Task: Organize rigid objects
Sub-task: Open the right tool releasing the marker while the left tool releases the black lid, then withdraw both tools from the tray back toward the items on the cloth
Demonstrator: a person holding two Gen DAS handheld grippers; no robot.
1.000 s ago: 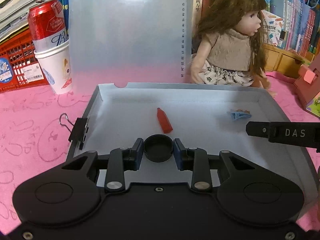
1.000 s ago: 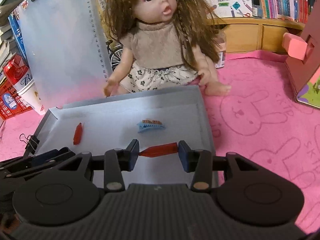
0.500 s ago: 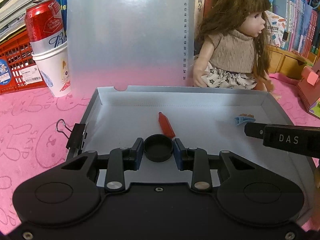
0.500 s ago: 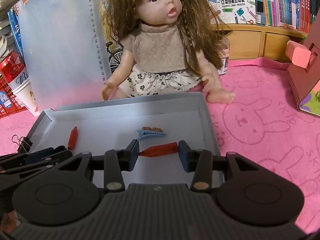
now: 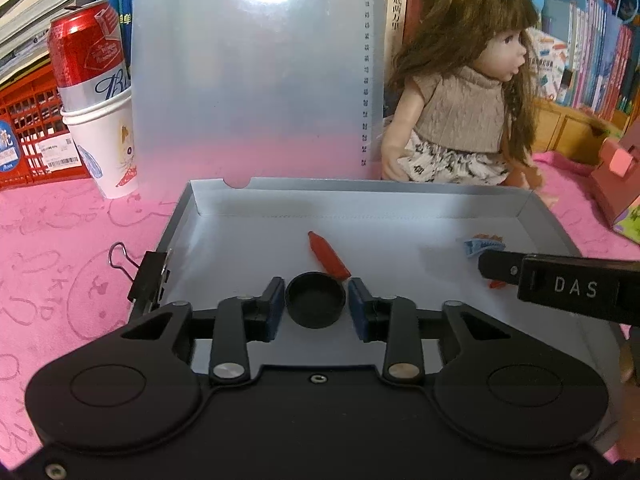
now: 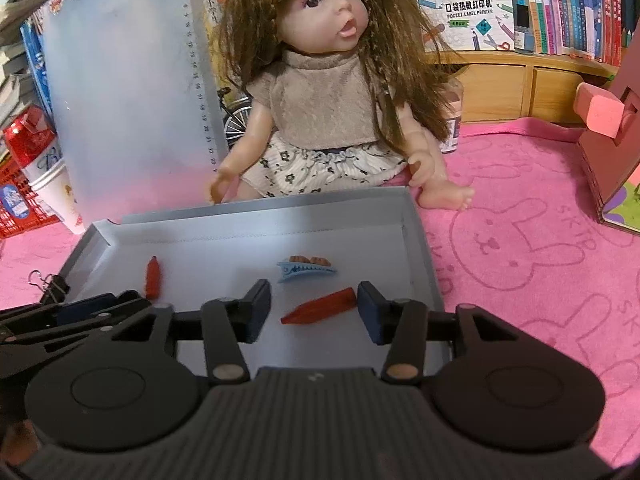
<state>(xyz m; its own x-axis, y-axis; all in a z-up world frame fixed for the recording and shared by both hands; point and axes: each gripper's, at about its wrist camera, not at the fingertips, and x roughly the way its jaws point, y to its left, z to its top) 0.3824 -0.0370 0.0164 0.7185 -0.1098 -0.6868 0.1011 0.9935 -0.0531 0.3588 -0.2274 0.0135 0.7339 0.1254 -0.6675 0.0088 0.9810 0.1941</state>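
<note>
Left wrist view: left hand-held gripper just opened; black round cap now loose between the spread fingers, small gaps on both sides, resting on the floor of the grey tray. Earlier clamped on that cap. Judged as a completed placement. Red crayon-like piece just ahead of the cap, touching or nearly touching its far right edge. Blue hair clip ahead and far right, beside a finger of the right hand-held gripper marked "DAS". Black binder clip on the tray's left wall. Red can ahead left, standing in a white paper cup, script "B" legible only.

Right wrist view: right hand-held gripper likewise just opened, fingers well apart; second red crayon-like piece lying free on the tray floor, near the right finger, clear of the left. Previously clamped. Release judged done; withdrawal likely next. Doll seated beyond the tray. Box behind reading "POCKET LABEL PRINTER". Pink tabletop cloth printed "SKIP".
</note>
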